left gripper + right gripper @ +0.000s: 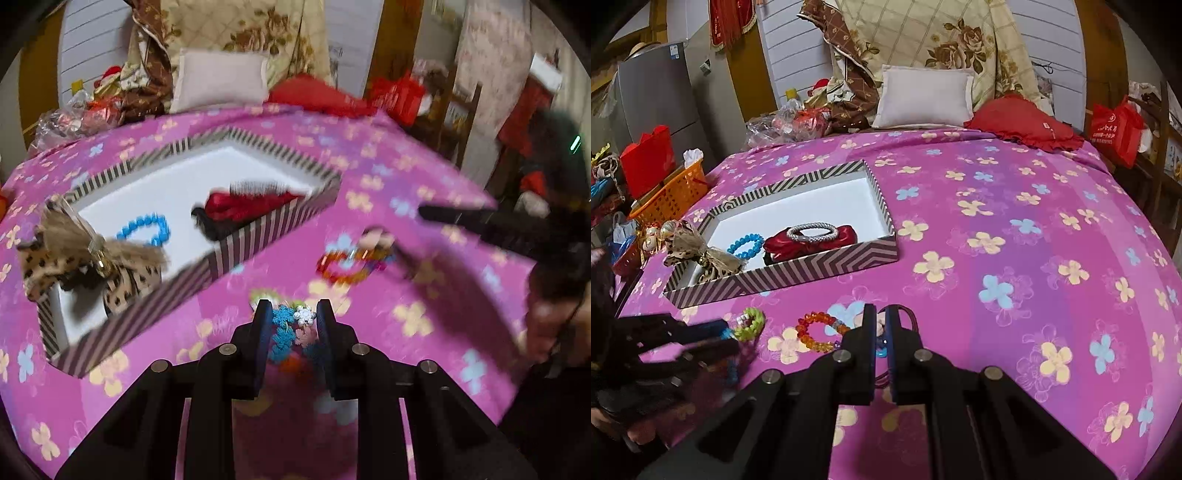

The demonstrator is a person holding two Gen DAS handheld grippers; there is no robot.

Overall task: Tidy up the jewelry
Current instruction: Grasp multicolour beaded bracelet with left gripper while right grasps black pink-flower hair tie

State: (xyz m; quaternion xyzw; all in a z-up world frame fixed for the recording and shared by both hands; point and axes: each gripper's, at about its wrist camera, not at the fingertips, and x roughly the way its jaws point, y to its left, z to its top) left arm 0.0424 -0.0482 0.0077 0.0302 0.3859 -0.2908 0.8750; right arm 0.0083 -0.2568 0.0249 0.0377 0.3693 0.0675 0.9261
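A striped tray [827, 264] [240, 247] lies on the pink flowered bed cover. It holds a blue bead bracelet [745, 245] [146, 229], a red bow with a silver bracelet [812, 232] on it, and a leopard bow [701, 254] [92, 258] on its near-left rim. My left gripper [293, 319] is shut on a flower-shaped band of blue, white and pink pieces [291, 328]. An orange bead bracelet [820, 332] [343, 264] lies on the cover. My right gripper [882, 325] is nearly shut on a thin dark red cord item [908, 317] beside it.
A white pillow [923, 98] and a red cushion [1023, 122] lie at the head of the bed. An orange basket [670, 192] and red bags stand off the left edge. A red bag [1115, 127] hangs at the right.
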